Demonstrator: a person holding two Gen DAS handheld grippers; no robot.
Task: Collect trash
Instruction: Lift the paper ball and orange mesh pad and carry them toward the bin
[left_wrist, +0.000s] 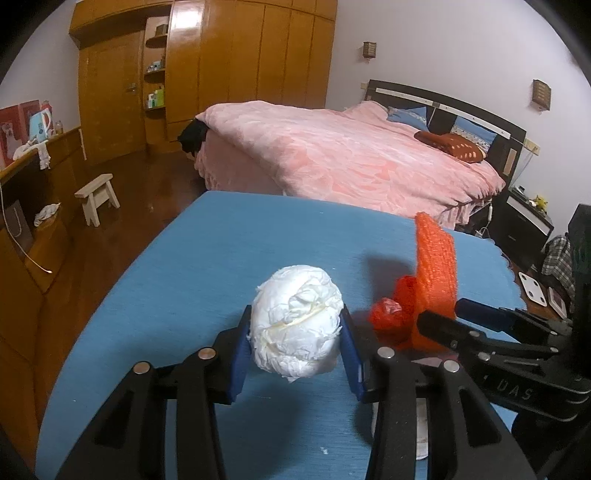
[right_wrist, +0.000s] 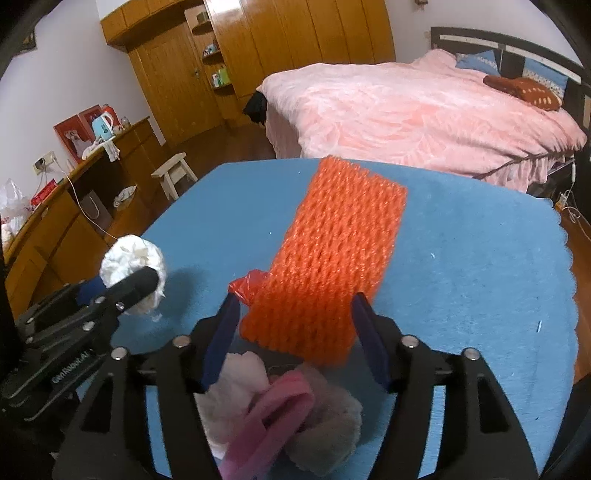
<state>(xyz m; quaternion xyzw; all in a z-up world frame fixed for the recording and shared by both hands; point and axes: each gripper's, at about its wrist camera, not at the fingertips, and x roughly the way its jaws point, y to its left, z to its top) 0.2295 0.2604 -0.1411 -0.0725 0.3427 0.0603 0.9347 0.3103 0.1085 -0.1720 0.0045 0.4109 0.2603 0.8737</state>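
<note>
My left gripper (left_wrist: 295, 332) is shut on a white crumpled paper ball (left_wrist: 295, 325) and holds it above the blue table (left_wrist: 192, 258). The ball also shows in the right wrist view (right_wrist: 133, 262), at the left. My right gripper (right_wrist: 295, 325) is shut on an orange foam net sleeve (right_wrist: 332, 258), held upright over the table. The sleeve shows in the left wrist view (left_wrist: 436, 273), right of the ball. A small red plastic scrap (left_wrist: 386, 317) sits beside the sleeve's lower end; it shows in the right wrist view (right_wrist: 245, 286) too.
Pink and grey fluffy items (right_wrist: 288, 406) lie on the table just under my right gripper. A pink bed (left_wrist: 351, 155) stands behind the table, a wooden wardrobe (left_wrist: 221, 66) at the back, a low cabinet (left_wrist: 33, 221) and a small stool (left_wrist: 98, 195) to the left.
</note>
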